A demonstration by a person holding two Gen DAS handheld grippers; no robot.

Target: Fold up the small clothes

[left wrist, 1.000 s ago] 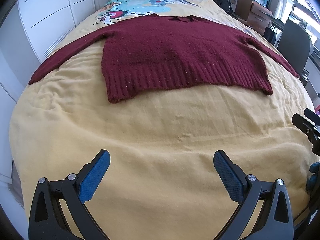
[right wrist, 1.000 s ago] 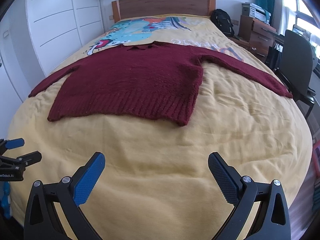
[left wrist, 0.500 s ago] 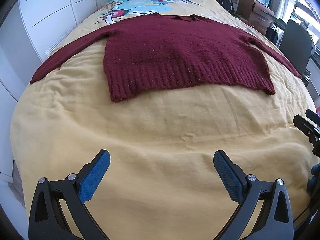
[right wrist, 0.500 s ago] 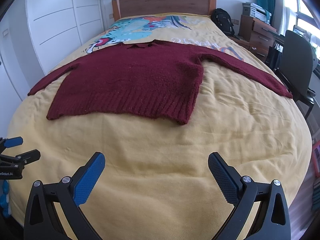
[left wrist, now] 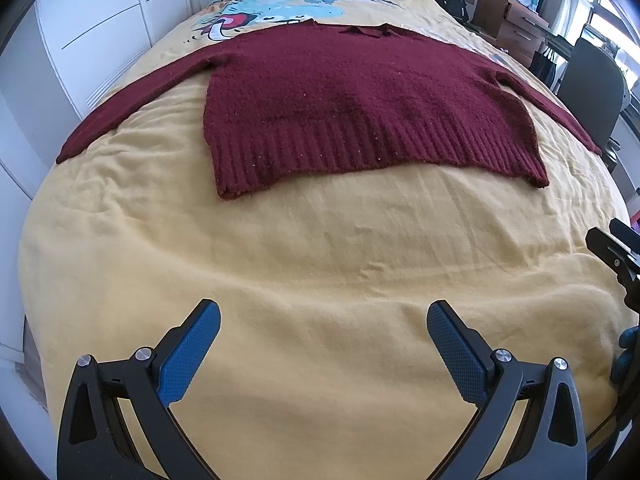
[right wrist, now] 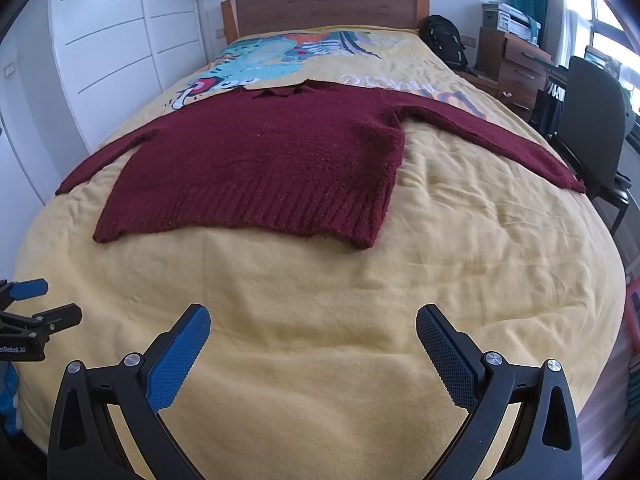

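A dark red knitted sweater (left wrist: pixel 360 104) lies flat on a yellow bedspread (left wrist: pixel 320 272), both sleeves spread out to the sides, ribbed hem toward me. It also shows in the right wrist view (right wrist: pixel 272 160). My left gripper (left wrist: pixel 323 316) is open and empty, over bare bedspread well short of the hem. My right gripper (right wrist: pixel 313 318) is open and empty, also over bare bedspread short of the hem. Each gripper shows at the edge of the other's view, the right one (left wrist: pixel 616 248) and the left one (right wrist: pixel 28 312).
The bed has a wooden headboard (right wrist: pixel 324 8) and a cartoon print (right wrist: pixel 272 60) near the pillow end. White wardrobe doors (right wrist: pixel 100 52) stand on the left. A black backpack (right wrist: pixel 444 40), wooden drawers (right wrist: pixel 516 64) and a dark office chair (right wrist: pixel 592 128) stand on the right.
Both grippers have edged slightly forward toward the sweater, which appears a little closer. Both stay open and empty. The sweater has not moved.
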